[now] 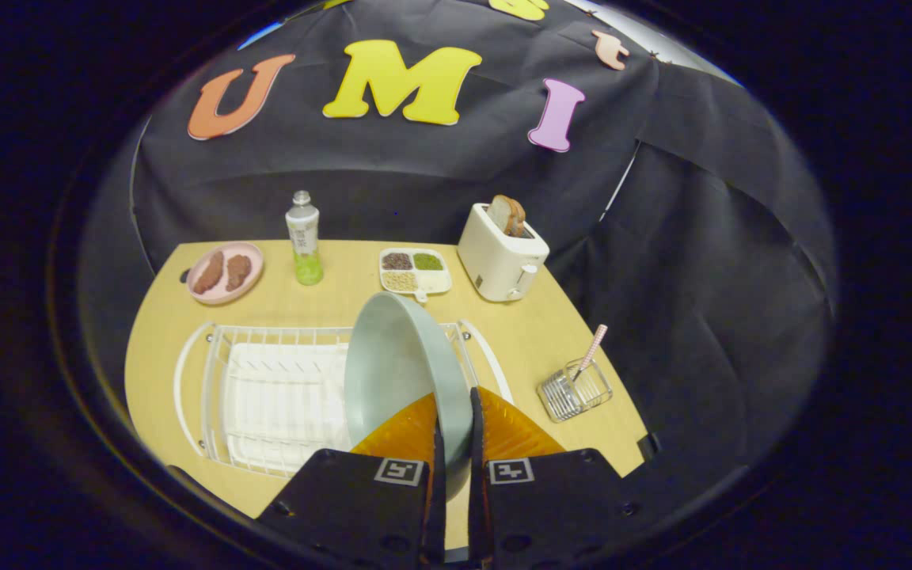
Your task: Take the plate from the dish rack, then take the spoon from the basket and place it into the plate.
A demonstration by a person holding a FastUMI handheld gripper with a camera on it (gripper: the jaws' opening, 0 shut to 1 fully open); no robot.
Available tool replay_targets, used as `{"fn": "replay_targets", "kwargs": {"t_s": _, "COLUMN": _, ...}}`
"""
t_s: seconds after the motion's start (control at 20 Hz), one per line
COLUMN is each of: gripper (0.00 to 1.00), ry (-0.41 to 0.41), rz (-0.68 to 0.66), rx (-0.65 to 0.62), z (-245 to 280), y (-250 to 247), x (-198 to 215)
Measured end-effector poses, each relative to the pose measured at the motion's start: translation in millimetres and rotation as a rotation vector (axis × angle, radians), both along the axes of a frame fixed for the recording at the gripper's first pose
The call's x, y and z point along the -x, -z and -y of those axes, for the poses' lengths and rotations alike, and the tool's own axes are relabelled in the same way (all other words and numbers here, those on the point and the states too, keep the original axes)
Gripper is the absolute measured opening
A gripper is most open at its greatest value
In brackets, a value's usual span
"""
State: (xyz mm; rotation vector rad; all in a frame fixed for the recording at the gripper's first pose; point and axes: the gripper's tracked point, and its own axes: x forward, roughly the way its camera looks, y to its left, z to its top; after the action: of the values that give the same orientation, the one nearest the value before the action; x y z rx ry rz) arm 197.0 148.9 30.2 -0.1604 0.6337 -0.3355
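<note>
Gripper view: the gripper [456, 427] is clamped on the rim of the plate [397, 372], which is held on edge over the dish rack [266, 396]. The plate looks glazed, stiff, smooth, likely slippery and breakable; the rim grip seems right. Right of the rack, the spoon [592, 346] is seen standing in a clear ribbed basket [573, 392] on the wooden table [535, 332].

The plate [397, 372] is pale grey-green. The dish rack [266, 396] is white, on a light wooden table [535, 332]. The spoon [592, 348] handle has a pink and white pattern; its basket [573, 392] is clear. The toaster [501, 253] is cream, with brown bread [507, 214]. One pink plate [225, 273] carries brown food. The bottle [304, 237] holds green liquid.
</note>
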Motion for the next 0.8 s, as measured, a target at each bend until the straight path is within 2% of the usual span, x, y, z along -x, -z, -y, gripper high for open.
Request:
{"fn": "replay_targets", "kwargs": {"t_s": 0.25, "gripper": 0.17, "ry": -0.142, "rz": 0.024, "rx": -0.138, "z": 19, "y": 19, "x": 56}}
{"fn": "replay_targets", "kwargs": {"t_s": 0.45, "gripper": 0.16, "ry": -0.231, "rz": 0.032, "rx": -0.254, "z": 43, "y": 60, "x": 96}}
{"fn": "replay_targets", "kwargs": {"t_s": 0.55, "gripper": 0.16, "ry": -0.254, "rz": 0.01, "rx": -0.317, "z": 56, "y": 91, "x": 110}}
{"fn": "replay_targets", "kwargs": {"t_s": 0.8, "gripper": 0.16, "ry": -0.224, "rz": -0.052, "rx": -0.391, "z": 80, "y": 170, "x": 125}}
